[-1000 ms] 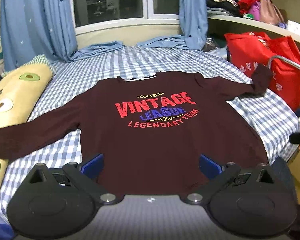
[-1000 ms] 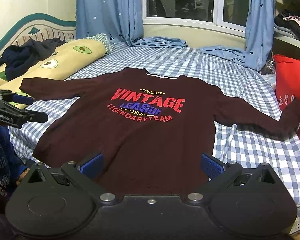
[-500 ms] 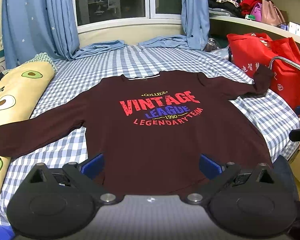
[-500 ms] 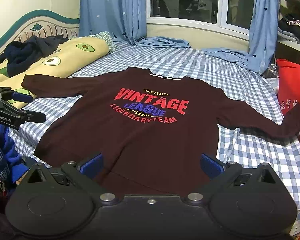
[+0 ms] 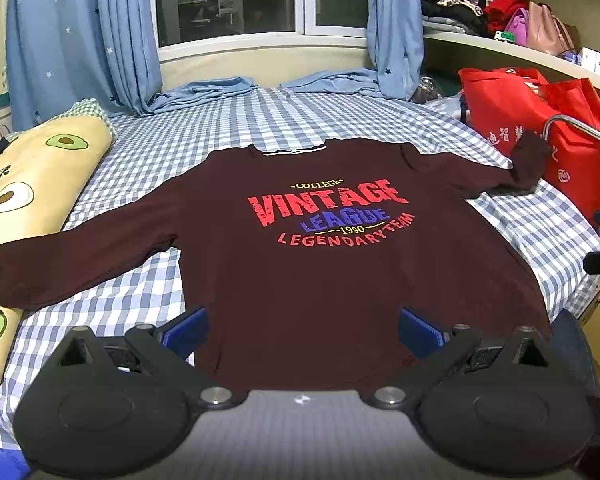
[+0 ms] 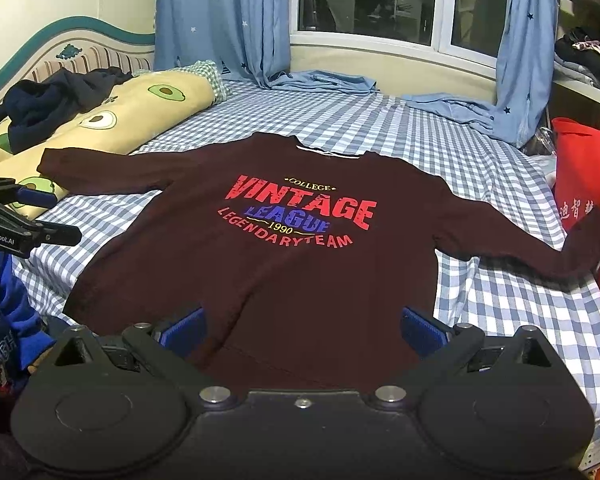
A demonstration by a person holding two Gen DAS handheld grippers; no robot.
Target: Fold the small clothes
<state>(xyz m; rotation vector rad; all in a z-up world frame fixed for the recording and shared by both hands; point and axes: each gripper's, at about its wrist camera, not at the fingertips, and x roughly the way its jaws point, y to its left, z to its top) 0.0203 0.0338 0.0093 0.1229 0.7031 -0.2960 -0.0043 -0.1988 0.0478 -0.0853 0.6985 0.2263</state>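
Sweatshirt, maroon with "VINTAGE LEAGUE 1990" print, lies flat face-up on the checked bed, sleeves out toward the avocado pillow and red bag. Left gripper and right gripper hover at its hem, fingers spread, empty.

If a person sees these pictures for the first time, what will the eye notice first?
First, the dark maroon long-sleeved shirt with red "VINTAGE" lettering, spread flat mid-bed on the blue-and-white checked sheet. Next, the yellow avocado-print pillow along its left side and the bright red bag at the right.
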